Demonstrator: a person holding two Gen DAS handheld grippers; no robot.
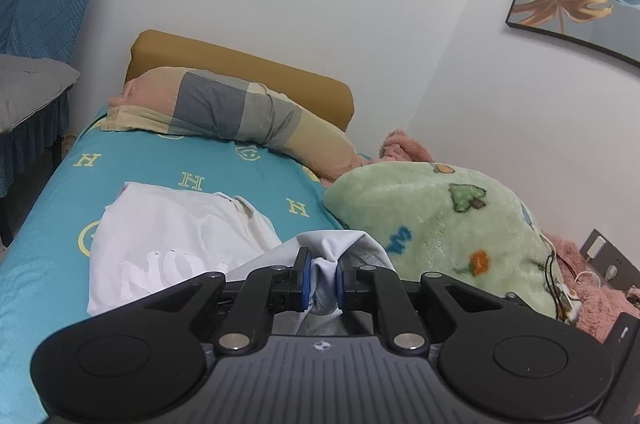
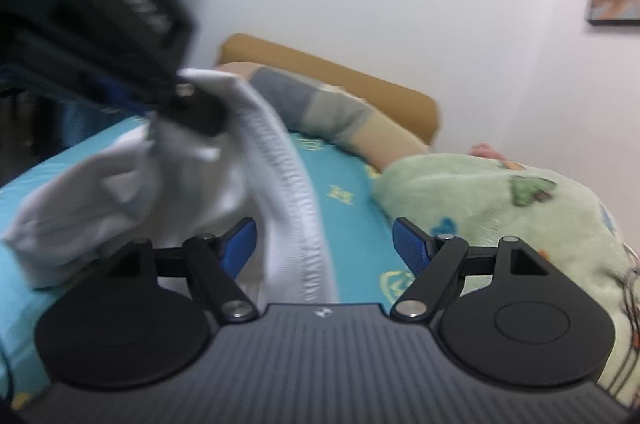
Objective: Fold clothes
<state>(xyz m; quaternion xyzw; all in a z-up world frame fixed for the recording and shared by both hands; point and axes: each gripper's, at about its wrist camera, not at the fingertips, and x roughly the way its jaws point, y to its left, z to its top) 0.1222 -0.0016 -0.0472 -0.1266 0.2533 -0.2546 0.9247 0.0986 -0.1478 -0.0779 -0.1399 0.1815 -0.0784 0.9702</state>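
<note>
My left gripper (image 1: 320,274) is shut on a bunched fold of a pale white garment (image 1: 324,248) and holds it above the bed. A second white garment (image 1: 168,236) with faint white lettering lies flat on the teal sheet to its left. In the right wrist view, the left gripper (image 2: 176,96) appears blurred at upper left, pinching the white garment (image 2: 120,184), whose ribbed hem (image 2: 292,208) hangs down between the right fingers. My right gripper (image 2: 325,244) is open, its blue pads apart on either side of the hem.
A bed with a teal patterned sheet (image 1: 48,244). A patchwork pillow (image 1: 224,108) lies against a mustard headboard (image 1: 248,64). A green fleece blanket (image 1: 440,232) is heaped at right, with pink fabric and cables beyond. A blue-covered chair (image 1: 36,24) stands at left.
</note>
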